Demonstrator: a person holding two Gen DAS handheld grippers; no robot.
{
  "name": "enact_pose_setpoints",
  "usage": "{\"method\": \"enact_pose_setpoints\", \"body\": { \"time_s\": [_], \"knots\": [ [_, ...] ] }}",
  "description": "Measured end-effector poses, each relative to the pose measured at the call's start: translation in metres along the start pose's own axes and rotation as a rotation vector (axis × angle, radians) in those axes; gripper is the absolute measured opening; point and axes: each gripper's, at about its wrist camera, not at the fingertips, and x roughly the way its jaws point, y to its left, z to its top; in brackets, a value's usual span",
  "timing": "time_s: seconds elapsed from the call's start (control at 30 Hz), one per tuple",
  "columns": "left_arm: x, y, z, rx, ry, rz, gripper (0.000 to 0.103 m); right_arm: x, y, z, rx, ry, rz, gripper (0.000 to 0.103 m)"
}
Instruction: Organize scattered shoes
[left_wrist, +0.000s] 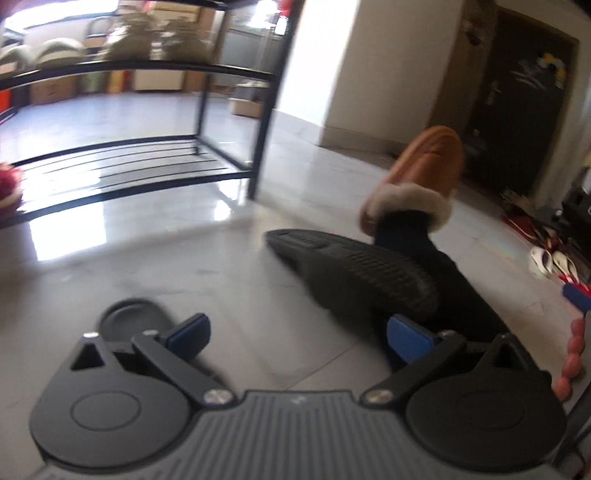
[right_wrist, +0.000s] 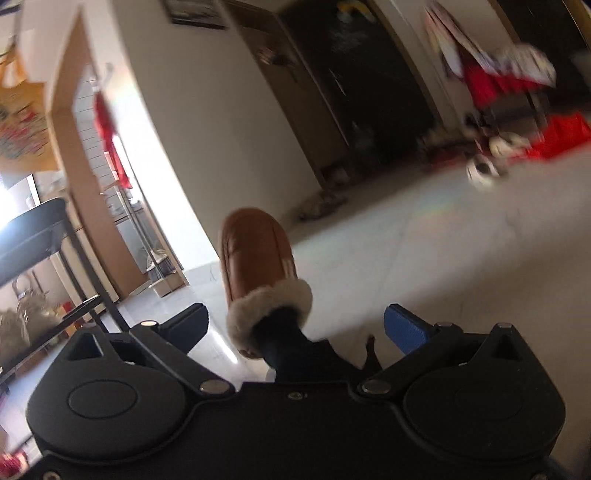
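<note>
The left tool (left_wrist: 297, 334) hangs low over the tiled floor (left_wrist: 236, 280), its blue-padded fingers spread wide with nothing between them. Just beside its right finger lies a black slipper (left_wrist: 354, 273), tipped on its side so the ribbed sole faces up. A second black slipper (left_wrist: 129, 319) shows partly behind the left finger, flat on the floor. The low, forward-pointing pose probably means this tool is lining up on one of the black pair; which one cannot be told.

The right tool (right_wrist: 297, 328) is likewise wide open and holds nothing. It is tilted, the room leaning in its view, and it points over the person's own foot in a brown fur-trimmed slipper (right_wrist: 258, 258), which is worn, not scattered, so likely no target. From the left wrist view the same foot stands just beyond the overturned slipper.

Farther off, the black shoe rack (left_wrist: 147, 173) stands on the floor with its bottom slatted tier bare, a likely home for the pair. Well away by the dark door (left_wrist: 517, 103), more pale shoes (left_wrist: 546, 258) lie loose and blurred.
</note>
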Motion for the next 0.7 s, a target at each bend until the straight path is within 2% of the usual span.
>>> {"method": "enact_pose_setpoints", "body": {
  "time_s": [0.07, 0.2, 0.43, 0.6, 0.7],
  "knots": [
    [0.022, -0.007, 0.005, -0.010, 0.025, -0.071, 0.102, 0.002, -0.003, -0.001, 0.024, 0.010, 0.023, 0.103],
    [0.052, -0.015, 0.011, -0.050, 0.066, -0.137, 0.102, -0.002, -0.006, -0.004, 0.000, -0.010, 0.064, 0.103],
    [0.089, -0.019, 0.020, -0.127, 0.080, -0.150, 0.101, 0.004, -0.016, -0.004, 0.072, 0.068, 0.052, 0.103],
    [0.107, -0.032, 0.028, -0.077, 0.105, -0.142, 0.100, 0.001, -0.015, -0.008, 0.088, 0.099, 0.052, 0.103],
    [0.119, -0.042, 0.030, -0.050, 0.136, -0.128, 0.091, 0.000, -0.016, -0.009, 0.086, 0.097, 0.054, 0.103]
  ]
}}
